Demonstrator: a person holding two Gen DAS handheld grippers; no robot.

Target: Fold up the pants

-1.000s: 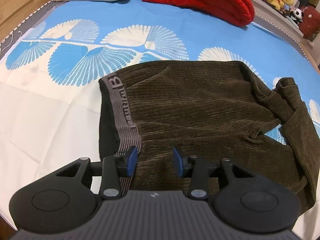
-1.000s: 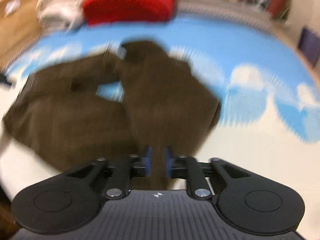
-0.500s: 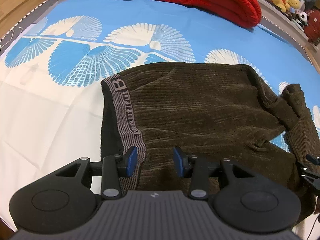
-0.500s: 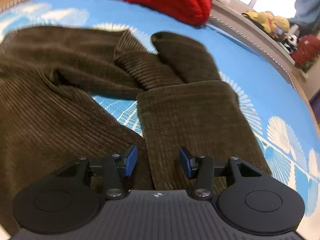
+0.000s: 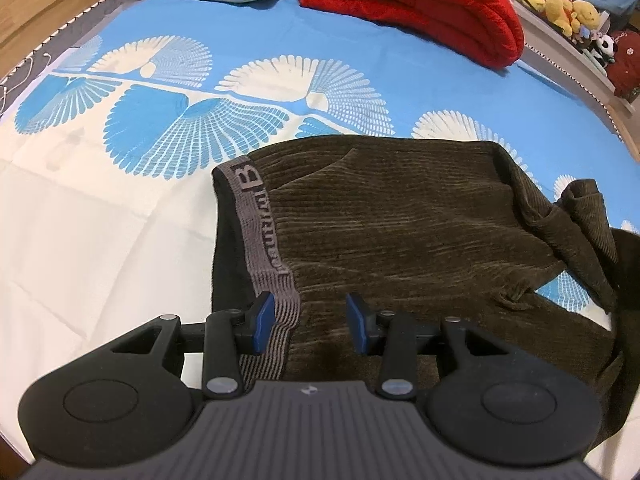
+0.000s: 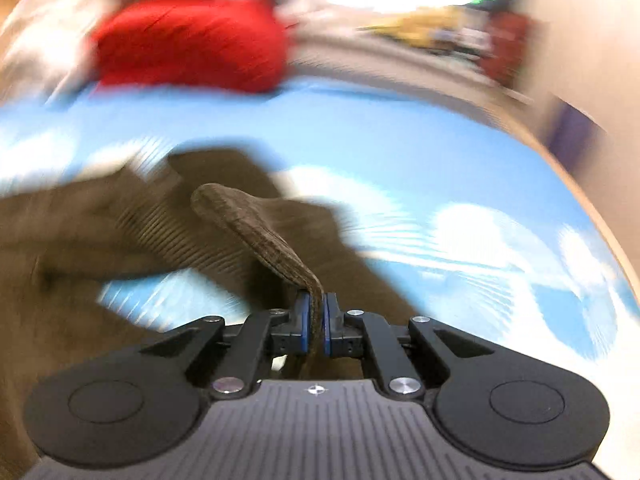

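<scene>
Lay spread on the blue fan-patterned bedsheet, the brown corduroy pants; hovered unclenched over their waistband, the left gripper; pinched a leg hem, the right gripper, best carried low, taut, toward that waistband.

Ribbed brown corduroy-like pants, matt printed bedsheet, seemingly quilted red blanket

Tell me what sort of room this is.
Most likely a bedroom: the pants lie on a bed with a blue fan-patterned sheet, folded blankets at its head, and stuffed toys on a side ledge.
</scene>
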